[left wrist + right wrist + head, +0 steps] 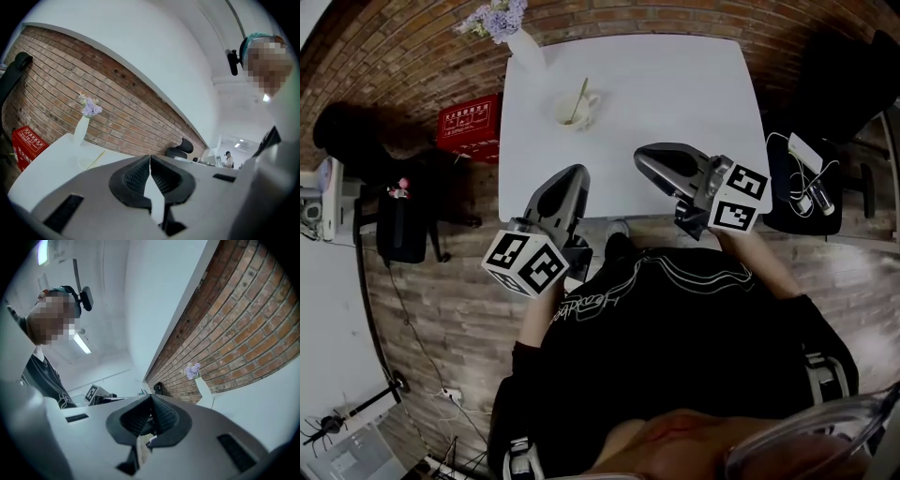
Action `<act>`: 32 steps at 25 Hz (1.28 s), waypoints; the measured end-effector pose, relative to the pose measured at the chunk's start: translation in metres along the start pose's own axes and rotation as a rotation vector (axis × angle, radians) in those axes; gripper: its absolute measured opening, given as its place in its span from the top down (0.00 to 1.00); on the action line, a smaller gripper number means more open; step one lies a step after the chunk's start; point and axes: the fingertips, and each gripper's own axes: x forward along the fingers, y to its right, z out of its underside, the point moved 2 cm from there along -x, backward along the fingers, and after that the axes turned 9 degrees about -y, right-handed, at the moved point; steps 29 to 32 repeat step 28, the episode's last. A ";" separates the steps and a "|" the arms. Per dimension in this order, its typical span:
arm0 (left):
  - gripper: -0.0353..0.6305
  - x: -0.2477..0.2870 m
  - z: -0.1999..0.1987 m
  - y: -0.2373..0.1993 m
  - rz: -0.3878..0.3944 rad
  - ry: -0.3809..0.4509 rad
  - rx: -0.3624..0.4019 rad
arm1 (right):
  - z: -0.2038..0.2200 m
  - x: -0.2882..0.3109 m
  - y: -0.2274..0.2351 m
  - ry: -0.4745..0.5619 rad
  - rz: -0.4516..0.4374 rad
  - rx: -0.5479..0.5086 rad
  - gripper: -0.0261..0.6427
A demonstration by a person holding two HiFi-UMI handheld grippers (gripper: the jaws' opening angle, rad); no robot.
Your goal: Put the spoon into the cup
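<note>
Both shut and empty, the left claw (575,173) and right claw (643,156) hang over the desk (675,84) at its near edge. The spoon (580,94) stands in the cup (584,116) at the far left, handle leaning far-right, nearer the left claw.

- One white desk (675,103).
- One cup (586,112).
- One spoon (579,97).
- One white vase (528,52) holding one bunch of lilac flowers (497,17).
- One red box (471,127) on the floor.
- Two tools: the left tool (577,172) and the right tool (643,156).
- Two marker cubes: the left cube (525,262) and the right cube (736,199).
- One person in a black top (675,328).
</note>
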 end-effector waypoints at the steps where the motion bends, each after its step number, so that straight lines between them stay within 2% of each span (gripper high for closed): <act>1: 0.94 0.000 0.001 0.006 0.004 0.002 0.006 | 0.000 -0.005 -0.003 0.004 0.000 -0.006 0.97; 19: 0.94 -0.008 -0.001 0.081 0.043 0.041 0.114 | -0.014 -0.060 -0.048 0.065 -0.023 -0.048 0.97; 32: 0.94 -0.011 0.008 0.099 0.059 0.033 0.129 | -0.011 -0.076 -0.064 0.066 -0.003 -0.079 0.97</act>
